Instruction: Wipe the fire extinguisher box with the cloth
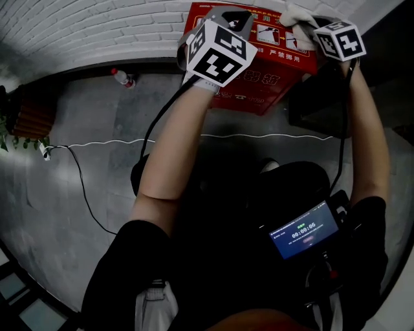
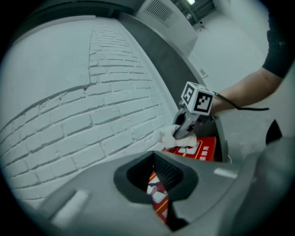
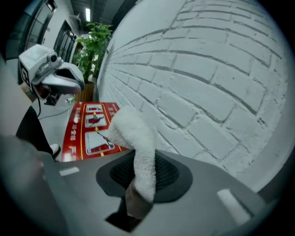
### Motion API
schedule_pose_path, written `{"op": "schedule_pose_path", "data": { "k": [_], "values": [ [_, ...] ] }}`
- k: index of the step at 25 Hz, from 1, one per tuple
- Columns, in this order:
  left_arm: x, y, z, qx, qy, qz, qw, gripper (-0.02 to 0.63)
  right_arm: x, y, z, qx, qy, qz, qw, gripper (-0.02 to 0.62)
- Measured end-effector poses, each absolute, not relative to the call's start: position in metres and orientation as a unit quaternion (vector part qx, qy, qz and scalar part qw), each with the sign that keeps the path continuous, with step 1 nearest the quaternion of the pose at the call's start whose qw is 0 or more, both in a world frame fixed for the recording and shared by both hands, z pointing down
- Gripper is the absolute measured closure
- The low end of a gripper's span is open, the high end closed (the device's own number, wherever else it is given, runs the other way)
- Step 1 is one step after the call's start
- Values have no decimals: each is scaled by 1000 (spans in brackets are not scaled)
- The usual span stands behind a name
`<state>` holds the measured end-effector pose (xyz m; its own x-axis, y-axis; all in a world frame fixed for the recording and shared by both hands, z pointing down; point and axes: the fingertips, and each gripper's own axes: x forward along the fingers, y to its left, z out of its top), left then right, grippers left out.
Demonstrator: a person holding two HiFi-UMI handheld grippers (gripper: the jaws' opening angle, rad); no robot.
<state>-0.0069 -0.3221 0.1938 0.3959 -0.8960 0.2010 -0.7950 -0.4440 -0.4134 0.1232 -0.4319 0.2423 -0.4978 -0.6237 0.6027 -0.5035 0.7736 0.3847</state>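
Head view looks steeply down over two bare forearms reaching to a red fire extinguisher box (image 1: 259,87) that stands on the grey floor (image 1: 97,110) against a white brick wall (image 1: 77,26). At the box's top right corner, the right gripper (image 1: 312,26) presses a white cloth (image 1: 294,14) onto the top face beside the wall. Seen from the right gripper view, its jaws are clamped on the cloth, which rises between them and folds forward over the red panel of printed instruction pictures. The left gripper (image 1: 234,18) is at the box's top left edge, well apart from the cloth. In the left gripper view its jaws are drawn in to a narrow slit, and the box's red-and-white printed surface fills that slit. A small bottle (image 1: 123,78) stands on the floor near the foot of the wall, left of the box. A white cable (image 1: 97,142) runs across the floor, and a potted plant (image 3: 94,46) stands farther along the wall. A device with a lit blue screen (image 1: 304,231) hangs at the person's front.
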Motion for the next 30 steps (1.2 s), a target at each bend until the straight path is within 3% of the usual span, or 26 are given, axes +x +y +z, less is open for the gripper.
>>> {"op": "schedule_pose_path", "data": {
  "k": [4,16,30],
  "values": [
    [-39,-311,185,-819,529,-189,118,604,67,-396,212,291,-890,-87,340,503],
    [-141,-269,180,-788,572,-209,93,604,-106,-308,211,155,-917,-138,339,503],
    [-141,-274,252,-801,539,-261,18,604,-119,-305,267,144,-902,-124,387,505]
  ]
}}
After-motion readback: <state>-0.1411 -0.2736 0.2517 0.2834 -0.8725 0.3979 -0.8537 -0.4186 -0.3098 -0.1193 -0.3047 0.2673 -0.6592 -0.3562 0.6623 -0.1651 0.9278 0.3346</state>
